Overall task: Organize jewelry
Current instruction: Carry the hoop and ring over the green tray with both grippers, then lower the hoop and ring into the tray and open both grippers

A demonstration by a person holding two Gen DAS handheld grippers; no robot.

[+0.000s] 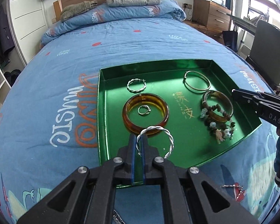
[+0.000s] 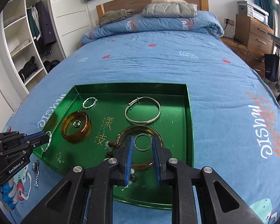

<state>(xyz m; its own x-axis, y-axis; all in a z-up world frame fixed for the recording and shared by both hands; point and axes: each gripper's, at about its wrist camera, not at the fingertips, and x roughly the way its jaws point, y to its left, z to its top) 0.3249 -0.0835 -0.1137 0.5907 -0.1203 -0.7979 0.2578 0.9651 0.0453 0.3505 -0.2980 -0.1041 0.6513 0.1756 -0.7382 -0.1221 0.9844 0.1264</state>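
Note:
A green tray (image 1: 194, 145) (image 2: 184, 127) lies on the blue bed. My left gripper (image 1: 138, 140) is shut on a twisted silver bangle (image 1: 168, 139) and holds it over the tray's near left edge; it also shows in the right wrist view (image 2: 48, 140). My right gripper (image 2: 142, 140) is open, its jaws on either side of a small silver ring (image 2: 142, 142) above an amber bangle (image 2: 155, 130). In the tray lie a thick amber bangle (image 1: 145, 114) around a small ring (image 1: 144, 110), a small twisted silver hoop (image 1: 136, 85), a silver bangle (image 1: 197, 84) and a beaded bracelet (image 1: 218, 125).
A silver chain (image 2: 35, 171) lies on the bedspread left of the tray, and another chain piece (image 1: 233, 186) shows near its front corner. A folded duvet (image 1: 121, 16) and pillows sit at the bed's head. A wardrobe (image 2: 24, 43) stands left, drawers (image 2: 255, 35) right.

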